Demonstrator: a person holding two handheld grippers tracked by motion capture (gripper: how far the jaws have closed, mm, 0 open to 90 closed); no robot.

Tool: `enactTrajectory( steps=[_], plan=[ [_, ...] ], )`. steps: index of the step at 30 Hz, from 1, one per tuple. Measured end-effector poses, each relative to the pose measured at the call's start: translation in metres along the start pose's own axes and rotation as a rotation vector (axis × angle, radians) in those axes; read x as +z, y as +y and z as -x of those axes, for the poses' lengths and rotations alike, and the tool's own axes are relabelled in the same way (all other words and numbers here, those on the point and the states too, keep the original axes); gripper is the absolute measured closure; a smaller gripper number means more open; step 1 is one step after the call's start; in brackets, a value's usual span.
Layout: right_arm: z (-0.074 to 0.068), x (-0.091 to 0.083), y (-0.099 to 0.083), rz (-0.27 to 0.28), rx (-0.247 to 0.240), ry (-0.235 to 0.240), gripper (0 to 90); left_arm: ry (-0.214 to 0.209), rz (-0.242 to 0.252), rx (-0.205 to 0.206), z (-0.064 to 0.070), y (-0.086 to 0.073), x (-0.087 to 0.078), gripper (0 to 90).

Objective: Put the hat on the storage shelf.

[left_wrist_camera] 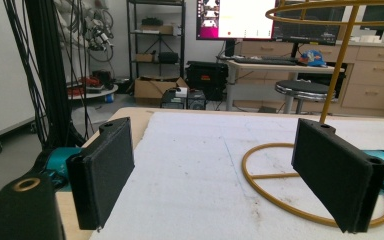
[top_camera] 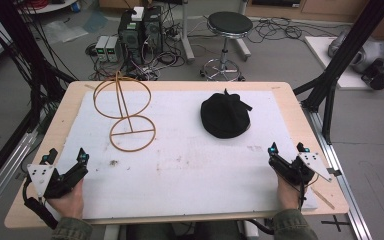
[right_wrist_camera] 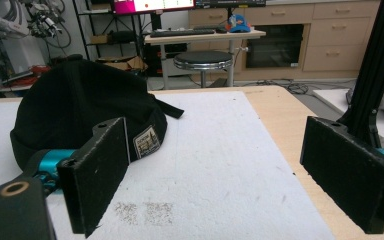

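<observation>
Black cap (top_camera: 225,116) — well beyond right gripper (top_camera: 287,148)

table (top_camera: 290,95): wood | white mat (top_camera: 190,165) | on mat: wire stand (top_camera: 125,112), black cap (top_camera: 225,116)

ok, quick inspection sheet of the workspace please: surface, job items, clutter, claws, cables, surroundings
Surface: wooden table topped by a white foam mat, scuffed, with small dark marks.
Job's things: black cap lies far right on the mat; gold wire hat stand stands upright far left. They are apart.
Clutter: nothing seen on the mat.
Claws: left claw open at the near left edge, facing the stand; right claw open at the near right edge, facing the cap. Neither holds or touches anything.
Cables: loose tangles on the floor behind the table.
Surroundings: round stool, computer towers, black frame struts.
</observation>
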State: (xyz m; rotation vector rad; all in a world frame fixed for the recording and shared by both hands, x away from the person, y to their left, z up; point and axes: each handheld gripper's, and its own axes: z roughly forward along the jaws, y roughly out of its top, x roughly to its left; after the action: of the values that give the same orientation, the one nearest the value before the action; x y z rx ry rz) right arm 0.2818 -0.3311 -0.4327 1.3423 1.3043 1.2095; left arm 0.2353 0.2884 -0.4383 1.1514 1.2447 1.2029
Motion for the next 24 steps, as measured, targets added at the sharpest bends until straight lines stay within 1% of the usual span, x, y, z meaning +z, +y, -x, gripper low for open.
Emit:
enactTrajectory(
  steps=[1, 6, 9, 12, 24],
  plan=[
    [0.0002, 0.0001, -0.0001, 0.000, -0.005, 0.001, 11.5, -0.001, 0.001, -0.003, -0.0001, 0.0001, 0.0003, 17.4],
    [-0.0004, -0.0002, -0.0006, -0.006, 0.006, 0.005, 11.5, -0.001, -0.001, -0.006, -0.0004, -0.0004, 0.0008, 17.4],
    [0.0006, -0.0003, -0.0006, 0.004, 0.001, 0.001, 11.5, -0.004, -0.004, -0.013, -0.0006, -0.0006, 0.0011, 17.4],
    [0.0002, -0.0013, -0.0004, 0.005, 0.012, -0.003, 11.5, -0.006, -0.008, -0.014, -0.0012, -0.0007, 0.0013, 17.4],
    [0.0010, -0.0014, -0.0009, -0.001, 0.022, -0.002, 11.5, -0.006, -0.012, -0.023, -0.0020, -0.0011, 0.0019, 17.4]
  ],
)
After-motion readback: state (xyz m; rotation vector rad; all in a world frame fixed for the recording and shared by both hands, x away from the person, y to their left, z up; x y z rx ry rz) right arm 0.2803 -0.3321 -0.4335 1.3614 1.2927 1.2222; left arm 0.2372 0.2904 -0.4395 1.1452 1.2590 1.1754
